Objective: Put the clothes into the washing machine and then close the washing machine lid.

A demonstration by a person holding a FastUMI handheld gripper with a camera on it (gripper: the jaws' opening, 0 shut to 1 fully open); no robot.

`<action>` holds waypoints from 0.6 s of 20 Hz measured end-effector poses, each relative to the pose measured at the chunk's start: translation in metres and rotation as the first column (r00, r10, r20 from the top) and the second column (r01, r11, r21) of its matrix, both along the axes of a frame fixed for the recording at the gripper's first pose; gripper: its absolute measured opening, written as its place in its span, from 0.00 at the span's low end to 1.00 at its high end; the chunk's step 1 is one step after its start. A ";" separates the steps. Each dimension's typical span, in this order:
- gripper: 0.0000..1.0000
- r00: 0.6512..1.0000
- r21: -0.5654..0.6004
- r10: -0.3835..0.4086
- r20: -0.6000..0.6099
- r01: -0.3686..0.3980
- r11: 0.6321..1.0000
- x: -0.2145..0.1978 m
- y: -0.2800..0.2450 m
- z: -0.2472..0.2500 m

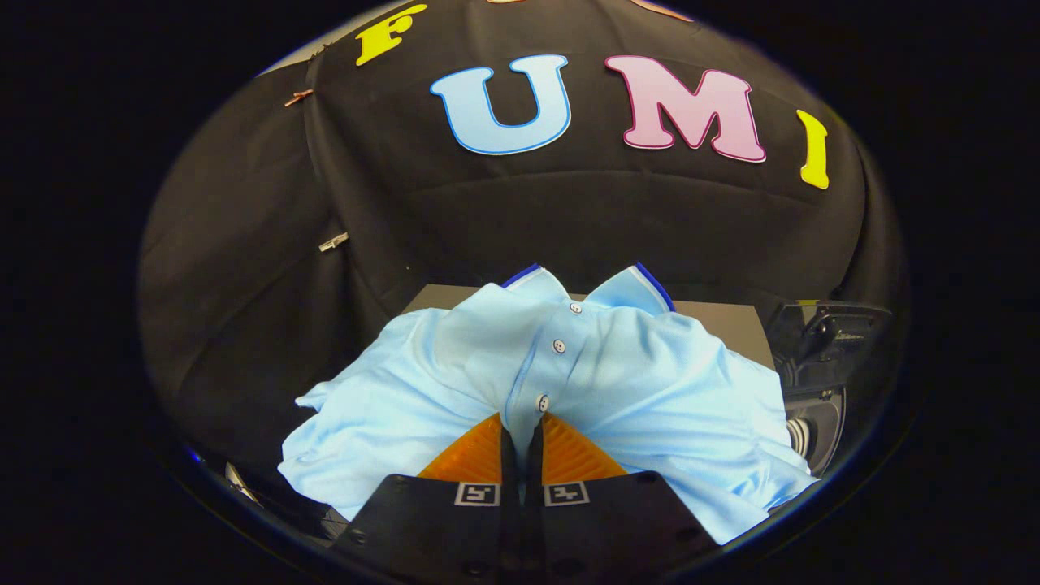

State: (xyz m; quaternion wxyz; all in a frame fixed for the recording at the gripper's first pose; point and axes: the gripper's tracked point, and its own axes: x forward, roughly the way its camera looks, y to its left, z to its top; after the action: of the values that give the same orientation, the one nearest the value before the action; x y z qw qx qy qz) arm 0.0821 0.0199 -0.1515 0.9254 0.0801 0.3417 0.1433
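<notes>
**Right, gripper pinching the shirt placket**

Gripper (521,431) fingers are pressed together on a fold of the shirt (617,382), clamped at the button placket just below the lowest button (543,403). Finger pads are ribbed and wedge-shaped, tapering to the pinch point.

Shirt is a light blue polo, smooth knit, soft creases radiating out from the pinch. Three small round buttons run up the placket toward 12 o'clock of the fingertips. Collar (650,288) is spread open at 12 to 1 o'clock, with a dark blue edge stripe. Sleeves and body drape out to 9 o'clock and 3 o'clock of the fingers, with rumpled hems.

Behind the shirt, at 12 o'clock, is a flat grey matte surface (731,325) with a straight far edge. At 3 o'clock, past the shirt, is a dark machine (812,382) with hard black moulded parts and a round ribbed part; details are too dark to tell.
</notes>
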 end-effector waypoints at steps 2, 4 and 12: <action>0.05 1.000 0.023 0.018 0.017 -0.018 1.000 -0.004 -0.002 0.008; 0.05 0.998 0.035 0.040 0.053 -0.042 0.999 -0.008 -0.008 0.020; 0.05 0.978 0.121 0.175 0.118 -0.189 0.975 -0.032 -0.051 0.055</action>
State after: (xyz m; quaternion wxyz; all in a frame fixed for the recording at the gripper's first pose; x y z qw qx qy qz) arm 0.0500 -0.0315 -0.0960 0.9179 0.1015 0.2876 0.2537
